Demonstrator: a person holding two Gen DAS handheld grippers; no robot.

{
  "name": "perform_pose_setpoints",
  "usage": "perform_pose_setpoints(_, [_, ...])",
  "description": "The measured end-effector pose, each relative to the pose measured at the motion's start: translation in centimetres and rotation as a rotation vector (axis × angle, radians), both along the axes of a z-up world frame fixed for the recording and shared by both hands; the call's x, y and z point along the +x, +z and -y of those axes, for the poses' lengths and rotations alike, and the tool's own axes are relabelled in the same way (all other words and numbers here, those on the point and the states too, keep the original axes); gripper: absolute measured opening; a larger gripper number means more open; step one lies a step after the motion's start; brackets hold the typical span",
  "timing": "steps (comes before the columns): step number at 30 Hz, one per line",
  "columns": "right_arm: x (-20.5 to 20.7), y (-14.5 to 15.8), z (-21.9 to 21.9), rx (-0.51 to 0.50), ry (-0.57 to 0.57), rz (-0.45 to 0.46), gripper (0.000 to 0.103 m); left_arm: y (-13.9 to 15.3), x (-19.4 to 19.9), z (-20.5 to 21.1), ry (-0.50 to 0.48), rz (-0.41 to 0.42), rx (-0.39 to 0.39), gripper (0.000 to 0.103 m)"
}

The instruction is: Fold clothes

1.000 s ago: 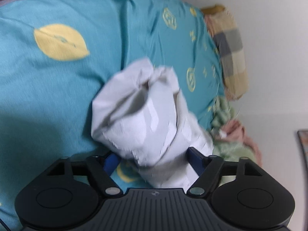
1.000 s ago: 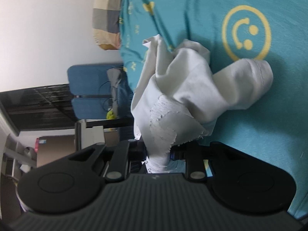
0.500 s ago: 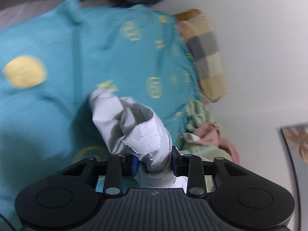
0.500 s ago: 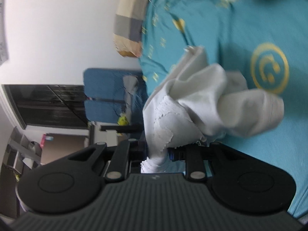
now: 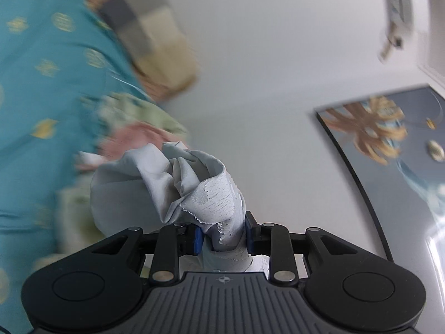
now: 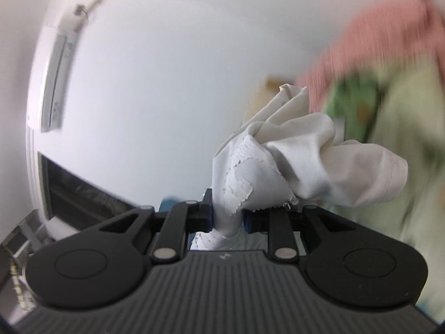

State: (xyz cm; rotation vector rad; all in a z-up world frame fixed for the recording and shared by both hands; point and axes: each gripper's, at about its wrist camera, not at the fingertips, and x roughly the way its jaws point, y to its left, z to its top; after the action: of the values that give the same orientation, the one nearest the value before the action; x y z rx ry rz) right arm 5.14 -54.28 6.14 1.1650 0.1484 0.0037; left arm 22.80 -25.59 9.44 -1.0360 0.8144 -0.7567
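Observation:
A crumpled white garment (image 5: pixel 155 183) with a cracked printed patch bunches up in front of my left gripper (image 5: pixel 222 233). The jaws are closing, the cloth sits between the blue pads, and they press on it. In the right wrist view another part of the same white garment (image 6: pixel 306 161) is pinched in my right gripper (image 6: pixel 228 214), which is shut on it. Both grippers hold the garment lifted, roughly level, in front of a white wall. The rest of the garment hangs below, out of sight.
A teal bedspread (image 5: pixel 41 83) with yellow prints lies at left, with a checked pillow (image 5: pixel 147 33) and a blurred pile of green and pink clothes (image 5: pixel 133 128) by the wall. A framed picture (image 5: pixel 389 153) hangs at right. A wall air conditioner (image 6: pixel 55 78) is visible.
Both grippers rose from the bed with the white garment and now face the wall. The left jaws narrowed from wide around the cloth to pinching it.

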Motion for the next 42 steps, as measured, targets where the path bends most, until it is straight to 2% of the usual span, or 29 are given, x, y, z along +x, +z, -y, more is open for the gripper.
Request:
perform_pose_setpoints(3, [-0.8, 2.0, 4.4, -0.092, -0.063, -0.019, 0.023, 0.1, 0.2, 6.1, -0.056, 0.014, -0.038, 0.030])
perform_pose_setpoints(5, [-1.3, 2.1, 6.6, -0.133, -0.100, -0.062, 0.023, -1.8, -0.6, 8.6, -0.090, 0.012, -0.036, 0.030])
perform_pose_setpoints(9, [-2.2, -0.4, 9.4, -0.165, -0.151, -0.176, 0.023, -6.1, -1.2, 12.8, -0.143, -0.017, 0.020, 0.030])
perform_pose_setpoints(14, [-4.0, -4.8, 9.5, -0.147, -0.121, -0.318, 0.023, -9.9, -4.1, 12.8, -0.209, 0.006, 0.120, 0.030])
perform_pose_setpoints(16, [-5.3, -6.0, 8.7, -0.152, -0.100, -0.375, 0.023, -10.8, -5.1, 11.4, -0.242, 0.014, 0.154, 0.030])
perform_pose_setpoints(21, [-8.0, -8.4, 6.2, -0.157, -0.072, -0.487, 0.023, -12.6, -8.3, 8.1, -0.293, 0.053, 0.233, 0.032])
perform_pose_setpoints(25, [-8.8, -9.7, 4.5, -0.164, -0.076, -0.546, 0.024, -13.4, -10.7, 7.1, -0.312, 0.082, 0.331, 0.037])
perform_pose_setpoints(28, [-9.3, -9.3, 4.0, -0.173, -0.080, -0.553, 0.027, -12.8, -11.5, 6.6, -0.304, 0.090, 0.374, 0.047])
perform_pose_setpoints(30, [-10.0, -8.2, 3.4, -0.202, -0.088, -0.577, 0.033, -11.4, -12.3, 6.5, -0.320, 0.142, 0.434, 0.065])
perform_pose_setpoints(31, [-10.5, -7.5, 3.1, -0.222, -0.097, -0.579, 0.040, -10.7, -12.6, 6.5, -0.328, 0.168, 0.464, 0.071])
perform_pose_setpoints(32, [-11.1, -6.8, 2.8, -0.242, -0.107, -0.580, 0.053, -10.0, -13.0, 6.5, -0.336, 0.194, 0.494, 0.081])
perform_pose_setpoints(33, [-11.9, -5.9, 2.4, -0.266, -0.120, -0.571, 0.060, -9.1, -13.8, 6.4, -0.338, 0.236, 0.539, 0.084])
perform_pose_setpoints(34, [-12.6, -5.0, 2.0, -0.290, -0.133, -0.561, 0.073, -8.1, -14.5, 6.3, -0.341, 0.279, 0.584, 0.085])
perform_pose_setpoints(35, [-13.3, -4.2, 1.5, -0.328, -0.146, -0.552, 0.079, -7.3, -15.3, 5.9, -0.337, 0.312, 0.613, 0.089])
perform_pose_setpoints(38, [-15.3, -1.6, -0.2, -0.429, -0.180, -0.521, 0.084, -5.0, -17.7, 4.6, -0.322, 0.399, 0.661, 0.100])
perform_pose_setpoints(42, [-17.3, 1.1, -3.1, -0.547, -0.203, -0.478, 0.084, -2.0, -21.3, 2.3, -0.273, 0.517, 0.710, 0.103])
